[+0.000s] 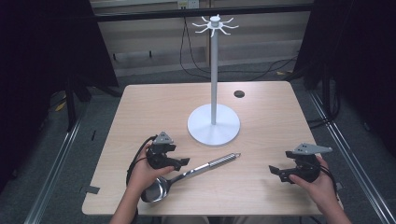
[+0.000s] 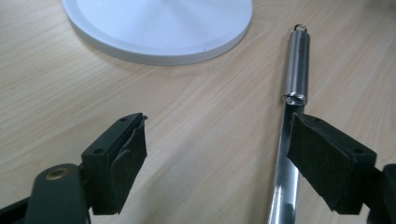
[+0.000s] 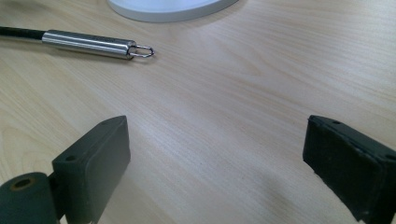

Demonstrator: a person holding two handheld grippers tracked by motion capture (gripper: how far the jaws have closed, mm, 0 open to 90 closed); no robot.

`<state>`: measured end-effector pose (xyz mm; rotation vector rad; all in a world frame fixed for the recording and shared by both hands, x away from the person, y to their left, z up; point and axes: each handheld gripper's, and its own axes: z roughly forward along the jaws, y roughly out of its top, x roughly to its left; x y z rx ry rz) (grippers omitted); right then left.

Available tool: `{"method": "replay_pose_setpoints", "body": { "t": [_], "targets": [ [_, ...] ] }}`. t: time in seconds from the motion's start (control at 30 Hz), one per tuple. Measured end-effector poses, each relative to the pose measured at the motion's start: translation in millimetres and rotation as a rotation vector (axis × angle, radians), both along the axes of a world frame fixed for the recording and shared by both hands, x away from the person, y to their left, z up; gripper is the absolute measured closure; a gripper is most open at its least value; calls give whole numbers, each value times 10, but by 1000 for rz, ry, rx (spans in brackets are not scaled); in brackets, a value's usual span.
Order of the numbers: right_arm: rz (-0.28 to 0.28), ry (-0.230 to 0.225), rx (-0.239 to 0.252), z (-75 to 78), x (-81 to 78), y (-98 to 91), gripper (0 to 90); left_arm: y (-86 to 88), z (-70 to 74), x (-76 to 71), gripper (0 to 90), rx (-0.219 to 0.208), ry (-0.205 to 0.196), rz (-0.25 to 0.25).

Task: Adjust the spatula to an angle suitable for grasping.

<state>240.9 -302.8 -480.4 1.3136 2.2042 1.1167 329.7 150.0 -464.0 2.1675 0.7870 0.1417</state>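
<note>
A steel ladle [image 1: 187,175] lies on the wooden table [image 1: 261,186], bowl at the front left, handle running up and right to a small hanging loop [image 3: 142,50]. My left gripper [image 1: 180,162] is open just beside the handle [image 2: 286,154], which runs under its right jaw. Nothing sits between the jaws of my left gripper [image 2: 217,158]. A white hanging stand [image 1: 214,70] rises from a round base [image 1: 214,125] at mid-table, with hooks at the top. My right gripper [image 1: 275,171] hovers open at the front right, apart from the ladle, and my right gripper [image 3: 217,163] has bare wood between its jaws.
A small dark round hole [image 1: 239,94] marks the table's far right part. Grey floor and metal rails [image 1: 56,163] flank the table. Cables run along the floor behind it. Bare wood lies between the two grippers and right of the stand base [image 3: 168,7].
</note>
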Motion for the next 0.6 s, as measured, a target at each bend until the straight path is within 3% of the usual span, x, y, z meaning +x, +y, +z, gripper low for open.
{"method": "replay_pose_setpoints", "body": {
  "t": [0.2,0.37,0.43,0.5,0.6],
  "targets": [
    [10,-2,-8,-4,5,10,70,-114,18,-68,297,-6,14,-65],
    [9,-7,1,-5,23,22,72,-174,39,-126,489,-11,34,-116],
    [8,-5,2,-2,28,28,72,-180,36,-143,543,-30,45,-120],
    [13,-6,1,3,42,36,72,-180,37,-164,644,-19,66,-115],
    [18,-6,5,3,65,55,73,-191,34,-192,728,-3,78,-121]
  ]
}}
